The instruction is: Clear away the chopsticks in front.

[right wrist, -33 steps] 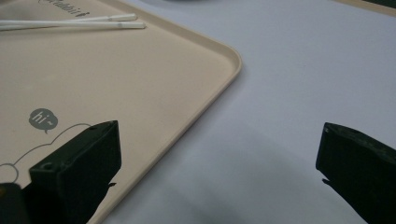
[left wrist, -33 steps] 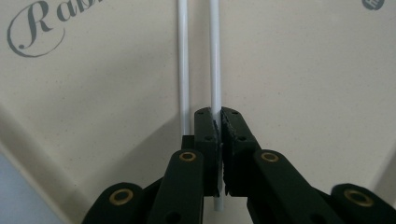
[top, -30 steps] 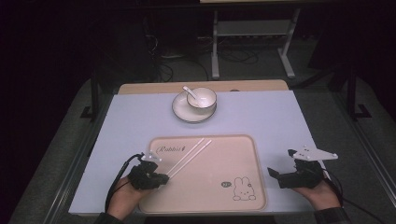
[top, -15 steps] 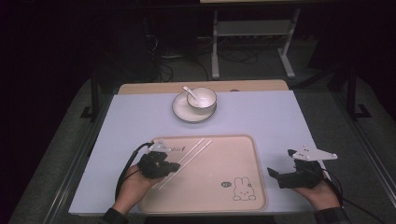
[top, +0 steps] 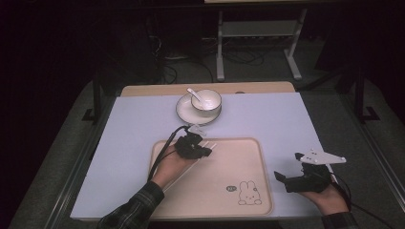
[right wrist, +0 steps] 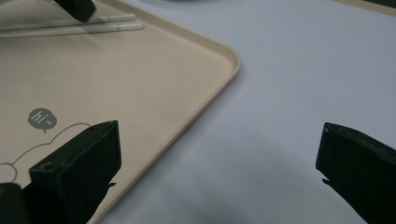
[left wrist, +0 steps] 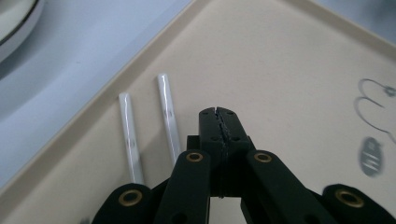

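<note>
chopsticks point(left wrist: 149, 126): 2, on tray point(top: 229, 162) | left tool point(left wrist: 218, 114): closed, empty | right tool point(right wrist: 215, 154): open | bowl point(top: 206, 100): 1

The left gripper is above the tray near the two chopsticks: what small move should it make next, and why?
Probably open first. The left gripper has its fingers pressed together with nothing between them, over the tray. The two white chopsticks lie flat just beside its tip, untouched. With the fingers spread, it could shift sideways over one chopstick and lower around it. The right gripper rests open by the tray's corner.
</note>
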